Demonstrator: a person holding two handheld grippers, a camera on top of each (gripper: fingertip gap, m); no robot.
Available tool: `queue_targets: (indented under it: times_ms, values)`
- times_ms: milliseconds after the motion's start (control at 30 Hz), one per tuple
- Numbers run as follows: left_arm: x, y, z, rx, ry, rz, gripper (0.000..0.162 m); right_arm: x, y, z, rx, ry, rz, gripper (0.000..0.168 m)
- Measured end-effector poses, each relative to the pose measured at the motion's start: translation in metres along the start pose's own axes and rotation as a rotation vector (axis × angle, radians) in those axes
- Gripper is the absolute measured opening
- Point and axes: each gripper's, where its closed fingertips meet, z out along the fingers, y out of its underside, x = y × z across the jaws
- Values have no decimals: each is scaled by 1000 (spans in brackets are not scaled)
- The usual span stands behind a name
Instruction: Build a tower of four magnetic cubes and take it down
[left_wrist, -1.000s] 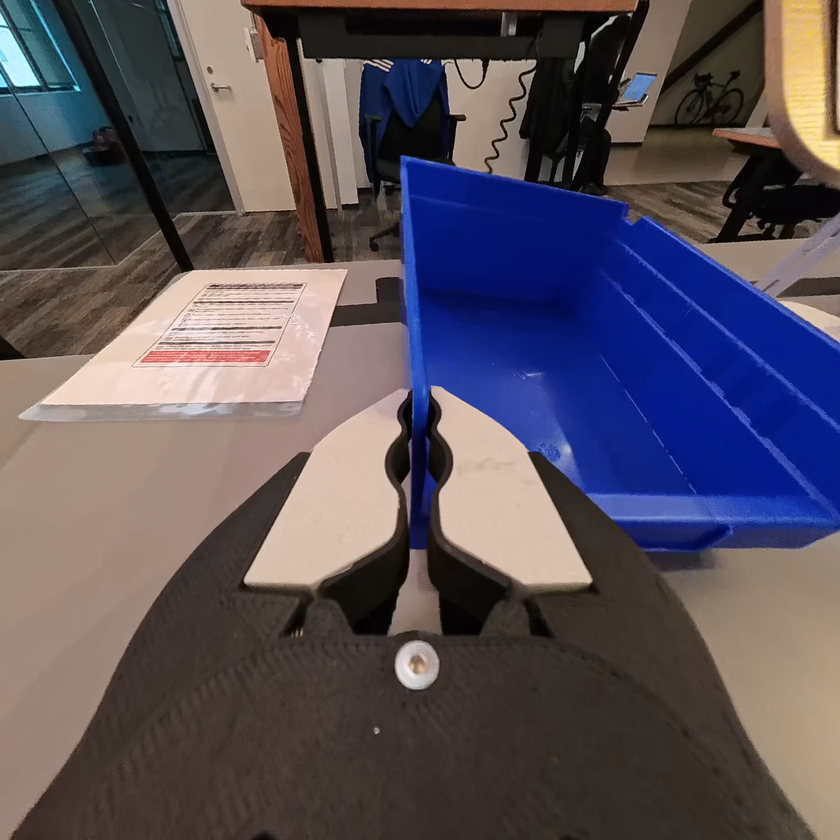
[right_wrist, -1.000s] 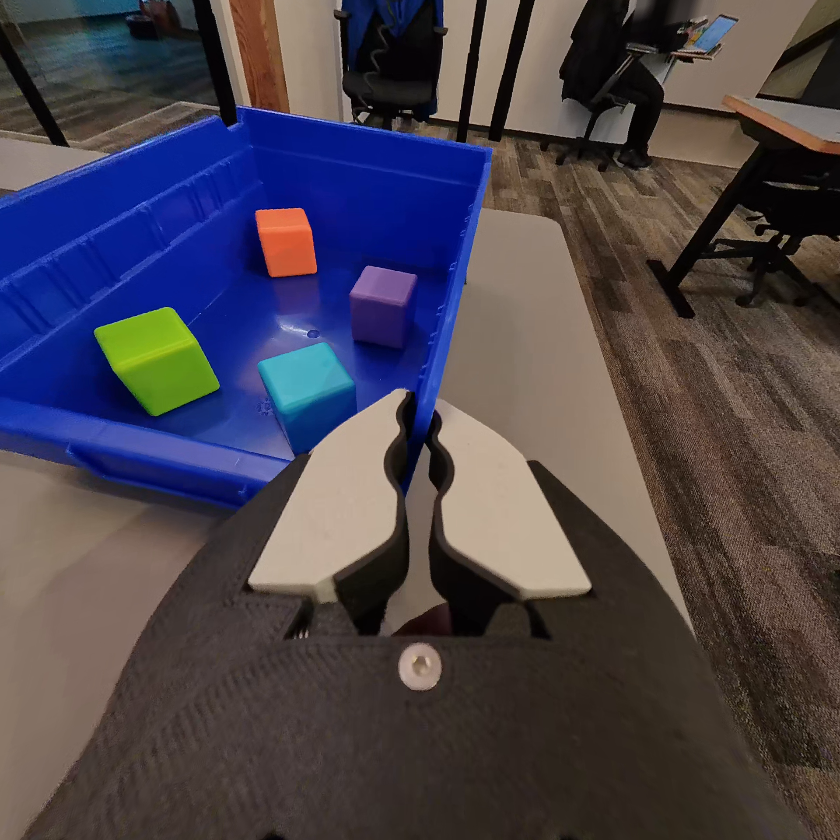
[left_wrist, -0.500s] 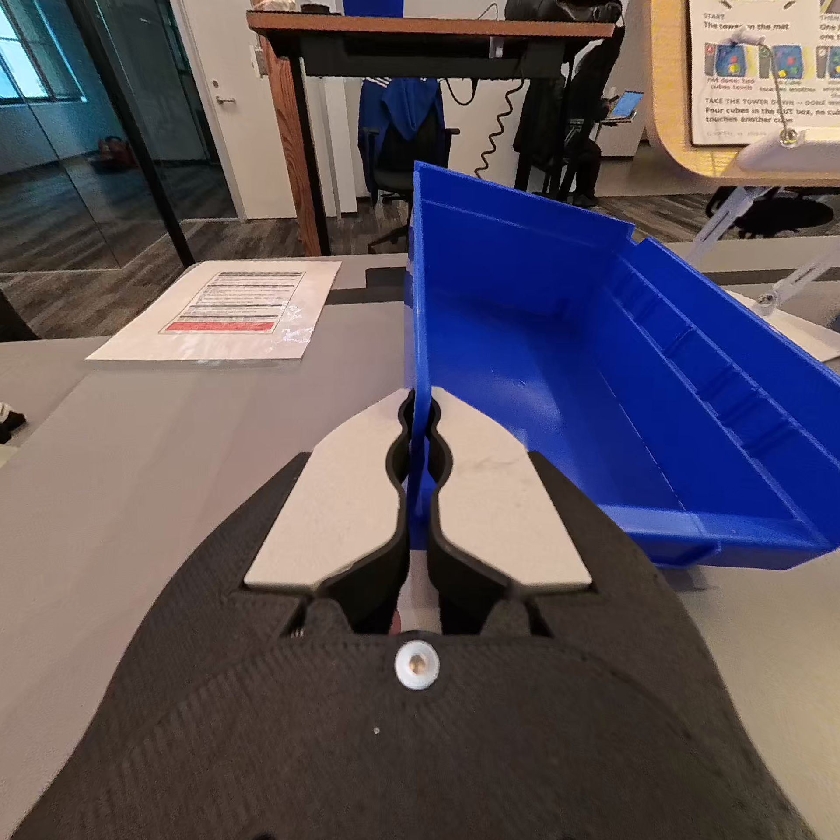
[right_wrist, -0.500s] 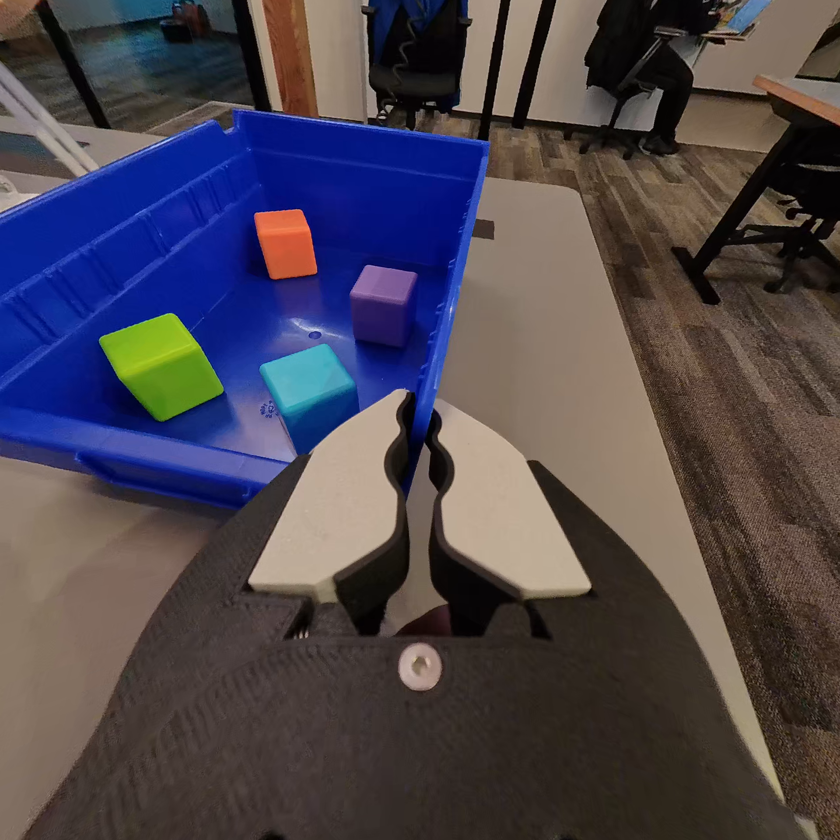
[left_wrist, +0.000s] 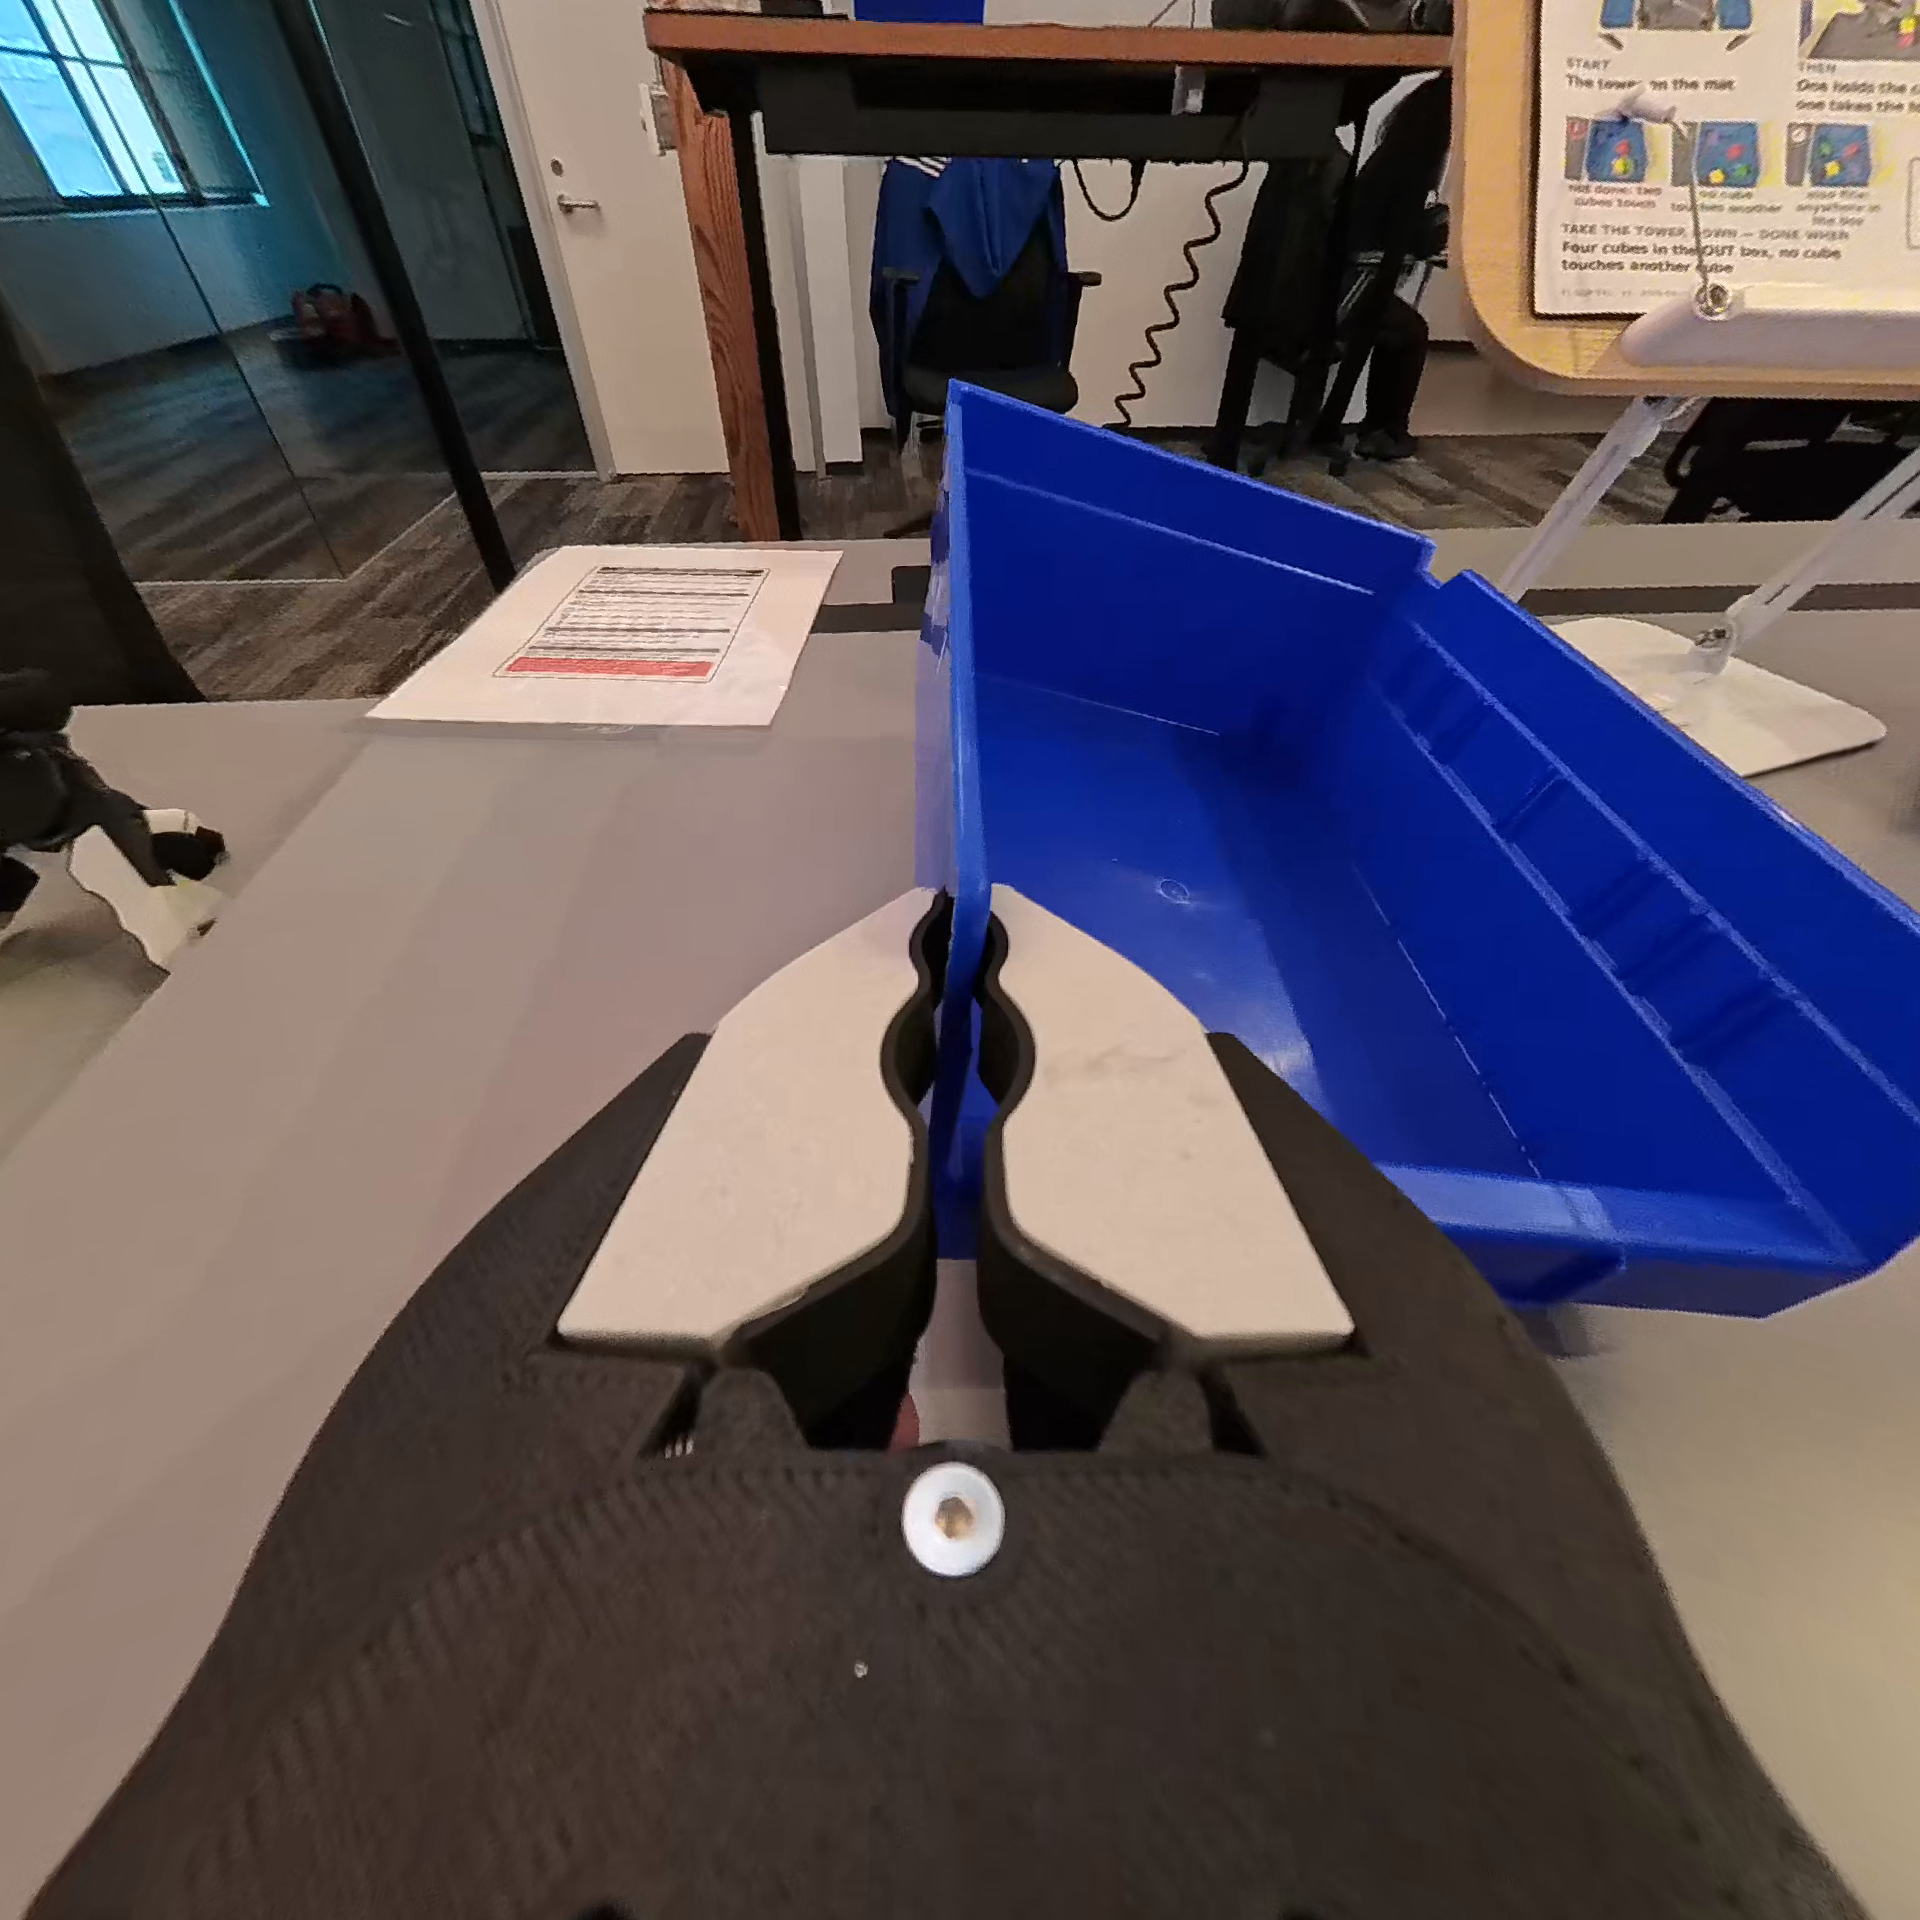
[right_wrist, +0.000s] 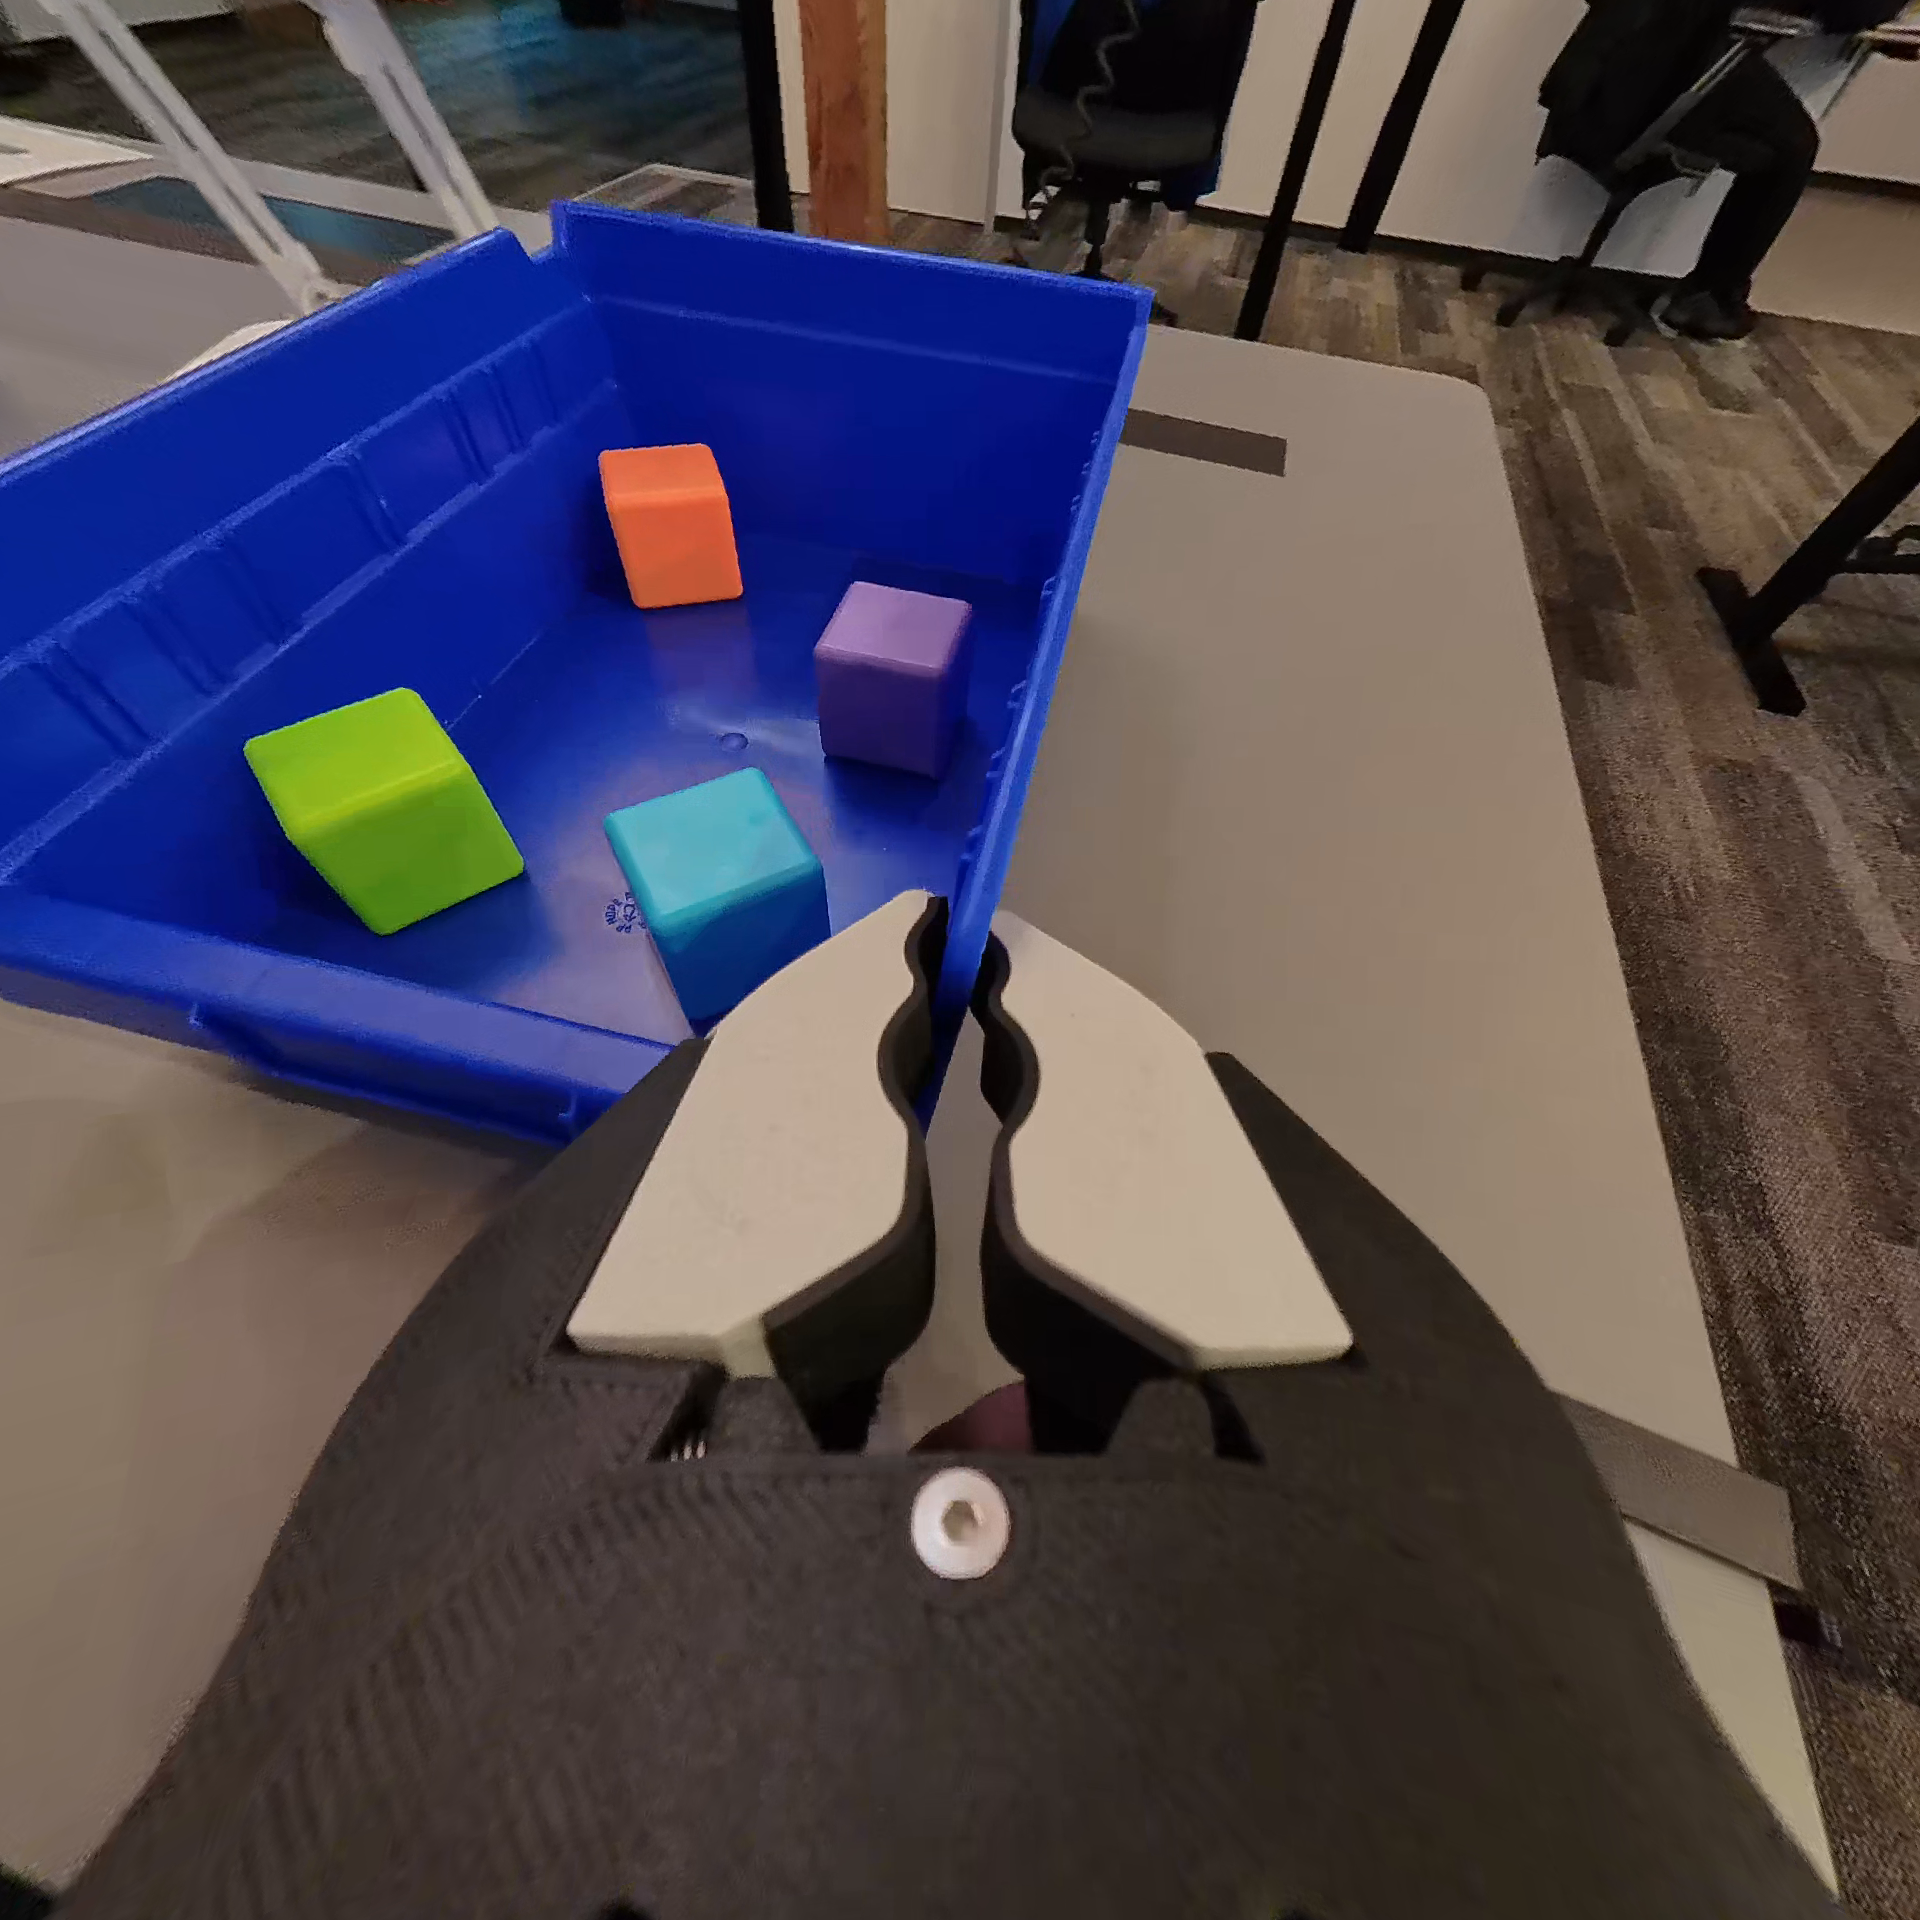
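My left gripper (left_wrist: 961, 925) is shut on the left side wall of an empty blue bin (left_wrist: 1195, 790), near its front corner. The bin looks tipped, with its front corner a little off the grey table. My right gripper (right_wrist: 961, 925) is shut on the right side wall of a second blue bin (right_wrist: 862, 416). Apart from one another on that bin's floor lie an orange cube (right_wrist: 673, 525), a purple cube (right_wrist: 891, 675), a green cube (right_wrist: 379, 810) and a cyan cube (right_wrist: 717, 883). The cyan cube is closest to my right fingers.
A laminated sheet (left_wrist: 634, 639) lies at the table's far left. An instruction board (left_wrist: 1704, 187) stands on a white base (left_wrist: 1714, 696) behind the empty bin. The table's right edge (right_wrist: 1558, 727) drops to the floor. Desks, office chairs and a seated person are beyond. The gap from one gripper's tips to the other's is roughly 75 centimetres.
Both grippers stay shut on their bin walls. Both views have drawn back and risen, showing more table. The instruction board has come fully into the left wrist view.
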Motion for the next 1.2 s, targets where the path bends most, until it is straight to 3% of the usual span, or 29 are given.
queue_targets:
  times_ms: [467, 1200]
  values:
    - [-17, -8, -58, 113, -33, 3, 2, -67, 3, -19, 16, -199, -88, 4]
    - [-70, -3, -111, 252, -125, -133, 2, -197, -21, 19, 33, -413, -122, 3]
